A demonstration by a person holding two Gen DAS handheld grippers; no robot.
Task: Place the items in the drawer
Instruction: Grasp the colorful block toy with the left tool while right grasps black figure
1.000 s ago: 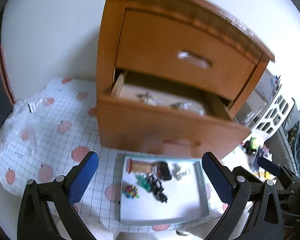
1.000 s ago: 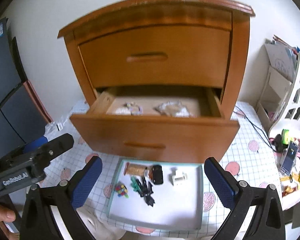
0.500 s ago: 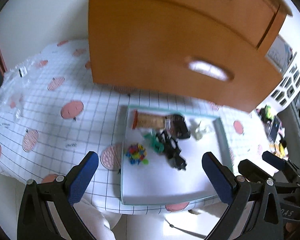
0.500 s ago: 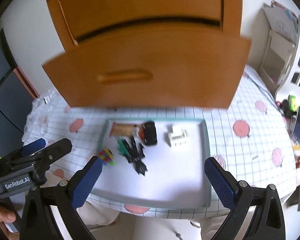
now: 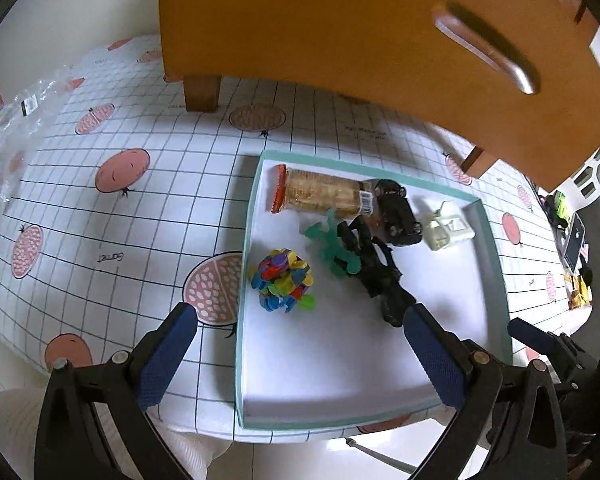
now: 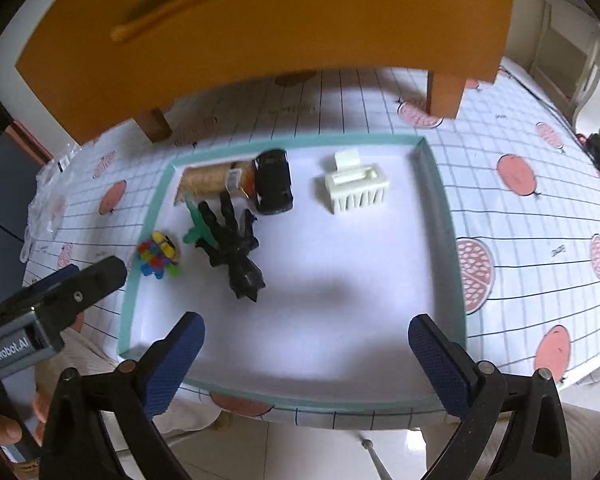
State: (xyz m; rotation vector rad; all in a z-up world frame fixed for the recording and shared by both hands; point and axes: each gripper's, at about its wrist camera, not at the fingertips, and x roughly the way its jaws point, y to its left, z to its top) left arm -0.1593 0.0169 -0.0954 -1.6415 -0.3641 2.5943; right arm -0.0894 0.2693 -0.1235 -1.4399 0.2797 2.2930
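Observation:
A teal-rimmed white tray (image 5: 246, 240) (image 6: 440, 208) lies on the table under the wooden drawer front (image 5: 340, 40) (image 6: 280, 32). In it lie a cracker packet (image 5: 320, 192), a black toy car (image 5: 398, 212) (image 6: 274, 184), a green figure (image 5: 328, 244), a black figure (image 5: 380, 276) (image 6: 232, 240), a multicoloured cluster (image 5: 284, 280) (image 6: 158, 254) and a white plastic piece (image 5: 446, 226) (image 6: 356, 188). My left gripper (image 5: 300, 316) hangs open over the tray's near left part, holding nothing. My right gripper (image 6: 306, 322) is open above the tray's bare near half. The drawer's inside is hidden.
A grid-patterned cloth with pink fruit prints (image 5: 120, 168) covers the table. A crumpled clear bag (image 5: 16, 120) lies at the far left. The cabinet's legs (image 5: 202, 94) (image 6: 444, 92) stand behind the tray. A white shelf (image 6: 560, 52) and small clutter (image 5: 576, 240) sit to the right.
Both views have dropped and tilted down toward the tray. The drawer's inside has passed out of sight; only its front shows overhead. The tray items look larger and closer.

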